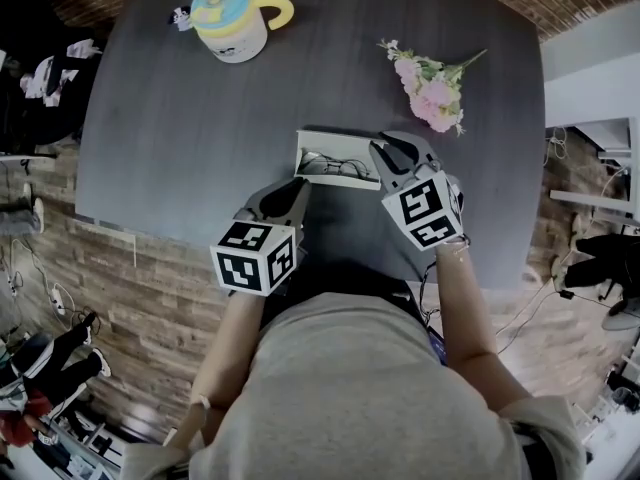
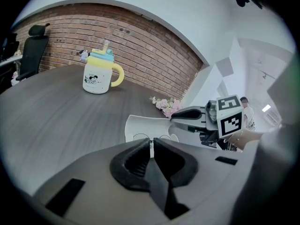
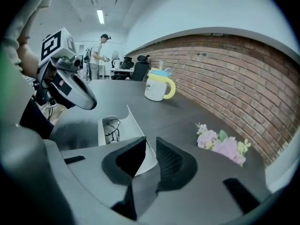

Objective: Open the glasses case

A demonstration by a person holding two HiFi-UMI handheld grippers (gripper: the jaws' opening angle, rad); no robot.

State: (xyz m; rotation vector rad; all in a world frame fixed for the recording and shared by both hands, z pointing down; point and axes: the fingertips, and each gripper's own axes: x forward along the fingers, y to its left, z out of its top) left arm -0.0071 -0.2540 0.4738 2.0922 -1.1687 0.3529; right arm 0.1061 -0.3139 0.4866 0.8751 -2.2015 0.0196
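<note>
At the table's (image 1: 180, 138) near edge, the left gripper (image 1: 298, 190) has its dark ribbed pads pinched on the thin near wall of the glasses case (image 1: 335, 156), a white, smooth, rectangular shell. The right gripper (image 1: 388, 158) clamps the case's curved lid (image 3: 135, 128), which stands raised. Wire-framed glasses (image 1: 335, 168) lie inside. Toward the far corners of the dark wood-grain top sit a lidded, yellow-handled mug (image 1: 232, 18) and pink flowers (image 1: 432, 93).

Head view looks down — close gripper views share the glasses case (image 2: 140, 124).
</note>
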